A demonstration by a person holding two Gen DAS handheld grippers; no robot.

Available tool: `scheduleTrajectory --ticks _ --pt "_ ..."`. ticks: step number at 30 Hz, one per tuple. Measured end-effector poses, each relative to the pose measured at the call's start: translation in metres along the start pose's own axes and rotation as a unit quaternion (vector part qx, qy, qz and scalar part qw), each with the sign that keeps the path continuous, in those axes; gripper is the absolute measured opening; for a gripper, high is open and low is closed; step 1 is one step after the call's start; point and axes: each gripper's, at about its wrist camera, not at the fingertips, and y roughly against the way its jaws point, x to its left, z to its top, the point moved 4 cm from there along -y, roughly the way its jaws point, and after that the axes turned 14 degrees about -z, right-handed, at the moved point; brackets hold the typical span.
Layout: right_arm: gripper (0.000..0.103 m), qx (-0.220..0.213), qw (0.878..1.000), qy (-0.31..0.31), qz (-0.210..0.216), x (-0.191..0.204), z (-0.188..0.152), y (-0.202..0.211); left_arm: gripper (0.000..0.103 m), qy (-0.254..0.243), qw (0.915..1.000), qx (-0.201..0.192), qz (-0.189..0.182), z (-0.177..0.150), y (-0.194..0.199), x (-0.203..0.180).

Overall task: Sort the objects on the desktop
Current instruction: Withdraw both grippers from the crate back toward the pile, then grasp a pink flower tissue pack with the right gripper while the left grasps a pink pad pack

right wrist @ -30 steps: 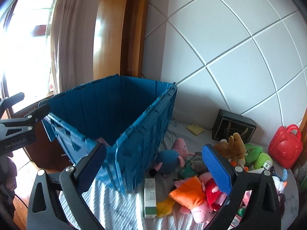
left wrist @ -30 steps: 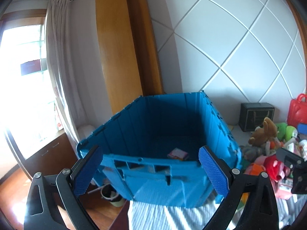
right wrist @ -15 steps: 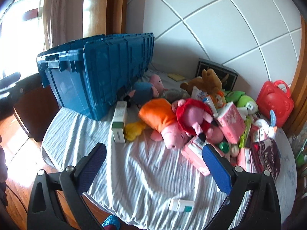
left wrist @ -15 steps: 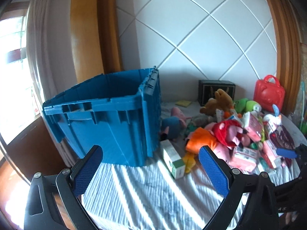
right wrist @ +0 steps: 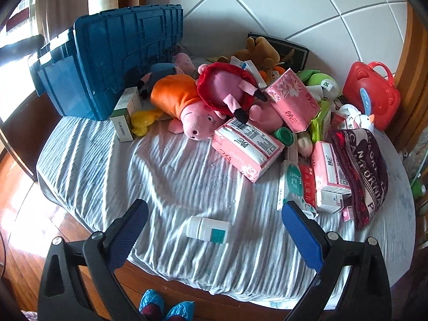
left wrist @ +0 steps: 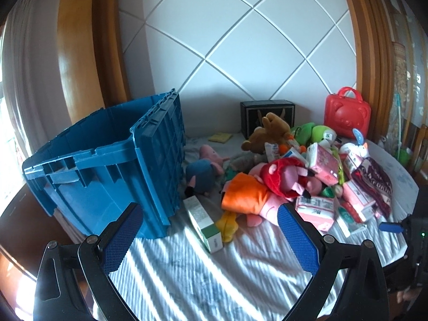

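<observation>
Right wrist view: the right gripper is spread wide and holds nothing, above a worktop covered in wrinkly striped grey cloth. A small white bottle lies on its side, near, between the fingers. Far left stands a big ribbed blue plastic bin. Right of it sits a pile of soft plush toys and shiny pink packs. Behind is a white padded wall. The left gripper is spread wide and empty too.
</observation>
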Motion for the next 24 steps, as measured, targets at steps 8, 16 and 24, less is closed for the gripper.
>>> scheduleTrajectory --ticks 8,16,24 --pt "0.101 0.009 1.0 -0.009 0.02 -0.053 0.018 -0.037 0.102 -0.008 0.9995 0.029 -0.003 -0.001 -0.041 -0.033" --pt "0.101 -0.015 0.995 0.087 0.04 -0.113 0.093 -0.101 0.102 0.013 0.9985 0.054 0.003 0.002 -0.098 -0.079" --pt "0.101 0.004 0.972 0.222 0.074 -0.113 0.15 -0.186 0.102 -0.021 0.9918 0.12 -0.039 -0.035 -0.146 -0.129"
